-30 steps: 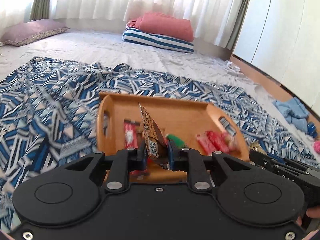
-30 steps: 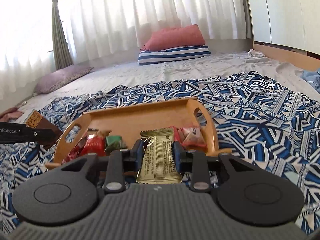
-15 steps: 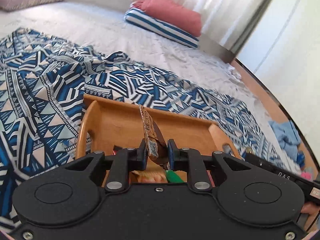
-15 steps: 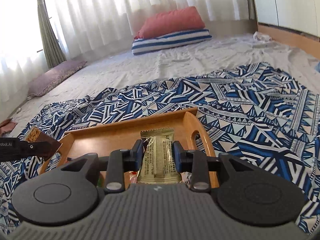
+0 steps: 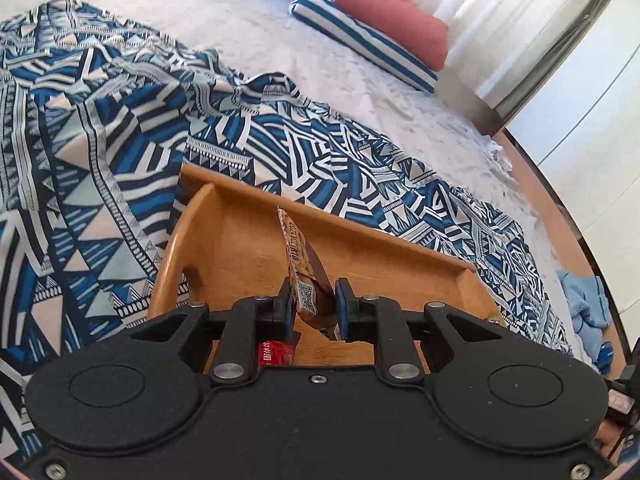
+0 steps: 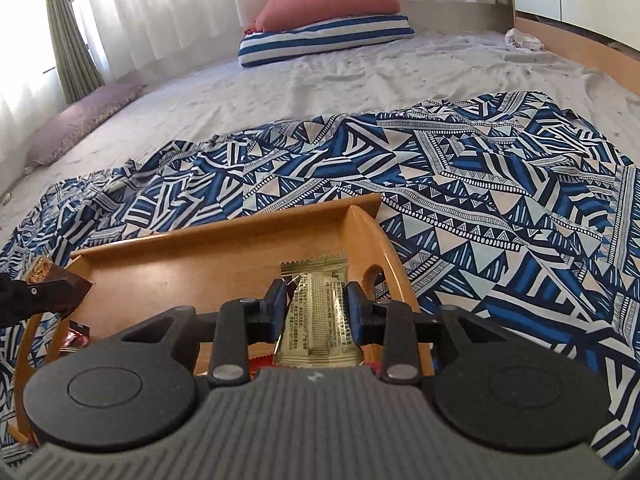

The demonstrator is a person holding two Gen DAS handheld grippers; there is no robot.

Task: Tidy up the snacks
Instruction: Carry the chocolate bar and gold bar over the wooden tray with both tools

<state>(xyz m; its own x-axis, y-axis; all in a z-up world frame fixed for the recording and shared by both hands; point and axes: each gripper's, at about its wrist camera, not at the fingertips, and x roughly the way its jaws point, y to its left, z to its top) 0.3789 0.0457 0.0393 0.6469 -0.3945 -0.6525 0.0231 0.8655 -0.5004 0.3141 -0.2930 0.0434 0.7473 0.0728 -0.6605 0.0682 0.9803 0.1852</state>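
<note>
A wooden tray (image 5: 384,256) with handle cut-outs lies on a blue patterned cloth. My left gripper (image 5: 314,300) is shut on a brown snack bar (image 5: 300,264) held edge-up over the tray's left part. A red snack packet (image 5: 276,354) lies in the tray under that gripper. My right gripper (image 6: 316,300) is shut on a gold snack packet (image 6: 318,316), held flat over the tray's right end (image 6: 372,236). The left gripper with its brown bar (image 6: 60,288) shows at the left edge of the right wrist view. Red packets (image 6: 76,338) lie below it.
The blue patterned cloth (image 6: 500,208) covers a pale mat (image 5: 200,12). A red cushion on a striped one (image 6: 324,20) sits at the far wall by the curtains. A mauve pillow (image 6: 80,120) lies far left. Blue clothing (image 5: 588,304) lies at the right.
Both grippers have moved forward over the tray with their snacks still held. Most snacks in the tray have passed out of sight under the gripper bodies.
</note>
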